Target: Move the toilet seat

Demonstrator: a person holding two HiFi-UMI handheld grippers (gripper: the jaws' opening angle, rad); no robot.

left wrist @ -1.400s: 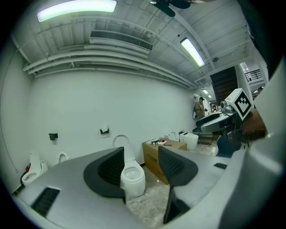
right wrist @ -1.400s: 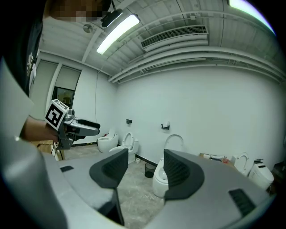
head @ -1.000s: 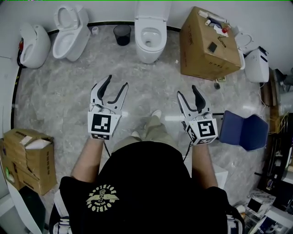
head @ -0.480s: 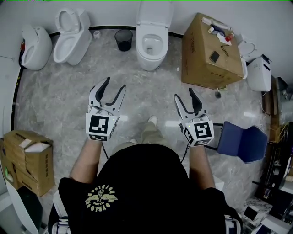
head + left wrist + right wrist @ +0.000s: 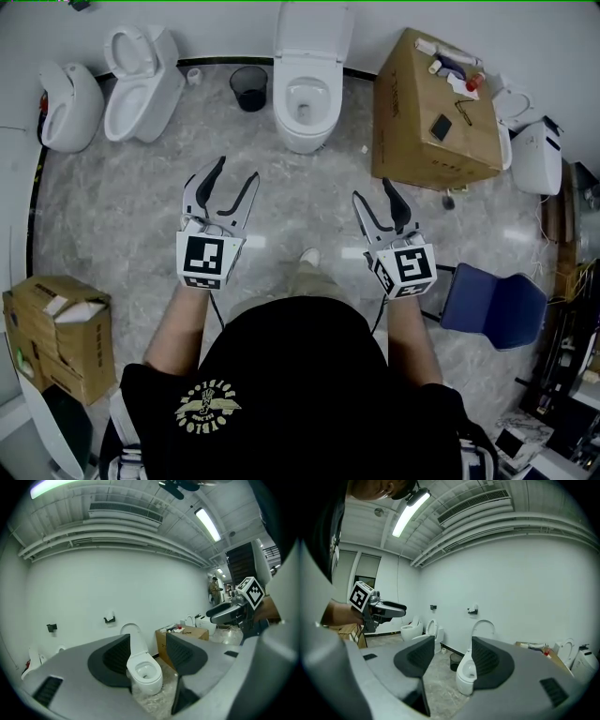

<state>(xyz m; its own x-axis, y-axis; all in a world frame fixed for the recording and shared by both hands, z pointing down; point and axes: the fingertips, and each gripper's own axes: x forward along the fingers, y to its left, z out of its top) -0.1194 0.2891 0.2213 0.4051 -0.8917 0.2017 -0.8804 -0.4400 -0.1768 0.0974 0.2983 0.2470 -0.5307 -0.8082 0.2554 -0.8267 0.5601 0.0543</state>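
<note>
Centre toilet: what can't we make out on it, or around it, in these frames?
- Centre toilet, head view: seat hinge too small, seen from above.
- Left gripper view: the left gripper has a pad covering the bowl's left side.
- Right gripper view: the right gripper has a pad hiding the bowl's right side.
- Small items on the cardboard box: too small to identify.
- Floor under the person: hidden by the torso.

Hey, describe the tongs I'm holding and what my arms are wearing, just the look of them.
The left tongs and right tongs match: white bodies, curved black jaws with ribbed dark pads, and a white cube with black square markers at the back. A thin dark cable trails from each. You wear a black short-sleeved T-shirt with a yellowish emblem.
</note>
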